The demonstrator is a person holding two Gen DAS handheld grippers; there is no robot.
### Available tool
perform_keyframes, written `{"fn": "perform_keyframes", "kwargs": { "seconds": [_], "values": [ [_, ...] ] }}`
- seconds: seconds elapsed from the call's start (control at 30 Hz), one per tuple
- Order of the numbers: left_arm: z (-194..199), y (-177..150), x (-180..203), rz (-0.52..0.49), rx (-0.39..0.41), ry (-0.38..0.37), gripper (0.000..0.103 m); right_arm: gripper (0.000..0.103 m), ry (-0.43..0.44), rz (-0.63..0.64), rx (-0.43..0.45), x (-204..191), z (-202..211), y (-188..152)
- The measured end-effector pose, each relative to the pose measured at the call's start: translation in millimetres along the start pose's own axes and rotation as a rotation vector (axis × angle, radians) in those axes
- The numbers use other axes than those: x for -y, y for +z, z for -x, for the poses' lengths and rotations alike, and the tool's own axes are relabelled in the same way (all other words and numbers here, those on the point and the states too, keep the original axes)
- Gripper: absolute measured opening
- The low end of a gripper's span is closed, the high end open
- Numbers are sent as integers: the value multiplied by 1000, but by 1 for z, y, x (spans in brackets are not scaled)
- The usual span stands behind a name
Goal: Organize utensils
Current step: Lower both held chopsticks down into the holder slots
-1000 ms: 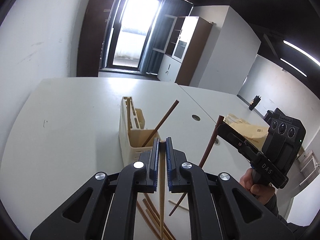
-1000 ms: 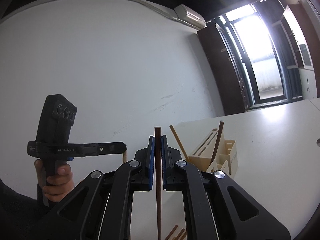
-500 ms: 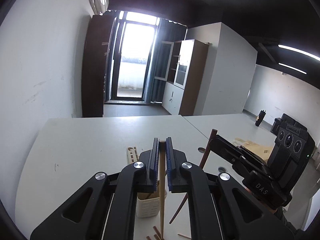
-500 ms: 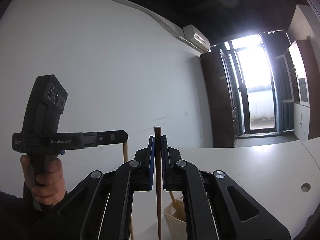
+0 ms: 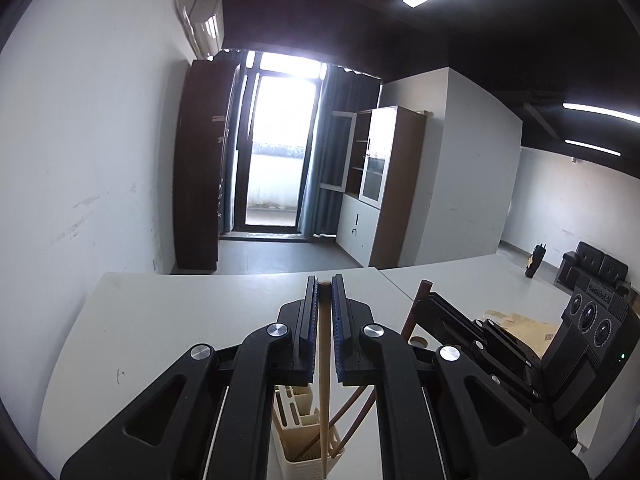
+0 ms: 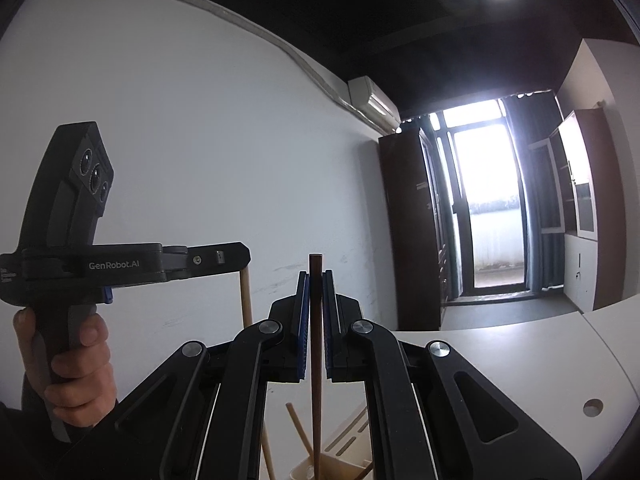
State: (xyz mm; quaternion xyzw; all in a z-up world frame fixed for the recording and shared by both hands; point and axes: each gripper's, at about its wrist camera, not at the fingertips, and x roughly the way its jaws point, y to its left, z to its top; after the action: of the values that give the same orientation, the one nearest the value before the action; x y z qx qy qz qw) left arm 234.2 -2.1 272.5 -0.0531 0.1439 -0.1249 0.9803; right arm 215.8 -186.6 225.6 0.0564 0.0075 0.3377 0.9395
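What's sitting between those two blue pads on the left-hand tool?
A light wooden chopstick runs upright between the blue pads of the left gripper, which is shut on it, its lower end over the cream utensil holder. The left wrist view shows this.

left wrist: faces balcony door (image 5: 276,152) at 12 o'clock | right wrist: door (image 6: 494,208) at 3 o'clock | shared: utensil holder (image 5: 304,436) close at 6 o'clock

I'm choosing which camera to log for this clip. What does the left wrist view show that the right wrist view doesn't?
Only the left wrist view: the right gripper from the side, a black sofa, brown paper on the table.

Only the right wrist view: the person's hand gripping the left gripper.

Both: a light chopstick clamped in the left gripper, a dark chopstick clamped in the right, the cream utensil holder below, the bright door.
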Motion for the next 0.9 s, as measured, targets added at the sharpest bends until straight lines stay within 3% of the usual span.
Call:
{"fn": "perform_keyframes", "kwargs": {
  "seconds": [0.2, 0.9],
  "values": [
    [-10, -2, -3, 2, 28, 38, 6, 7, -48, 36, 25, 2, 1, -2],
    [-50, -55, -12, 21, -18, 93, 6, 7, -105, 16, -109, 18, -18, -56]
  ]
}}
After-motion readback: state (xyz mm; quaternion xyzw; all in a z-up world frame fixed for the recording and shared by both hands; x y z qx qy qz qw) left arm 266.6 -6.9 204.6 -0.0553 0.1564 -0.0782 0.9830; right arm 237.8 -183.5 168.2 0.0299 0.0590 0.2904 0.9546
